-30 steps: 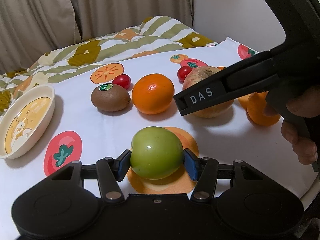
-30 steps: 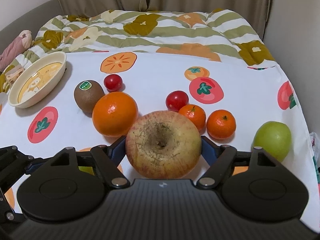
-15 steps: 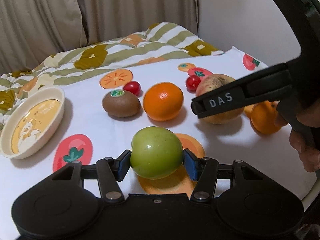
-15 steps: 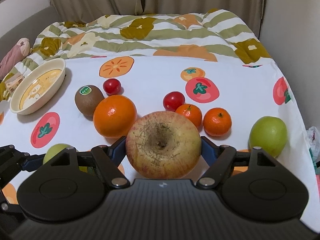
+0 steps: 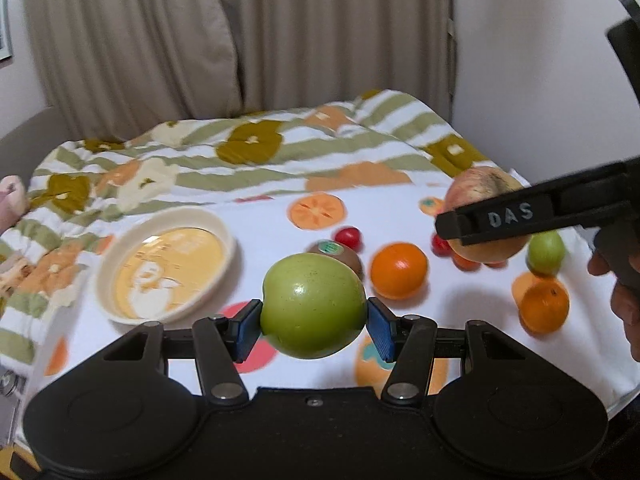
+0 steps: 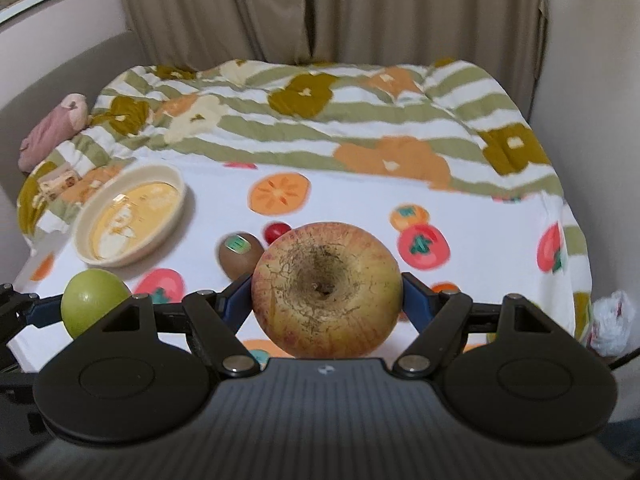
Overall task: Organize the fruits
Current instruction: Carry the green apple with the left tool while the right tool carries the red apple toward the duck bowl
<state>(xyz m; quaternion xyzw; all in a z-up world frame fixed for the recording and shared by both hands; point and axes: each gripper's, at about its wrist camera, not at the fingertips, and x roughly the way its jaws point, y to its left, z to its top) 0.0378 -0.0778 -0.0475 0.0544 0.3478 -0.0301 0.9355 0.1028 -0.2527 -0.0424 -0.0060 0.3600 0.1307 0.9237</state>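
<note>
Left claw (image 5: pixel 314 322) clenched on green apple (image 5: pixel 314 306), pads on both flanks, fruit clear of the cloth. Right claw (image 6: pixel 326 298) grasping russet apple (image 6: pixel 326 290), stem pit facing camera. Cream bowl (image 5: pixel 120 248) lies ahead-left of both claws, nearer the left one; likely drop target. Surface: fruit-print cloth (image 6: pixel 360 200) over a bed; curtains behind.

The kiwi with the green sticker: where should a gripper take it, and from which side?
Grip the kiwi across its short middle, coming from above. It lies on its side on the cloth, with an orange and cherry tomato close by, so a level approach looks crowded.
</note>
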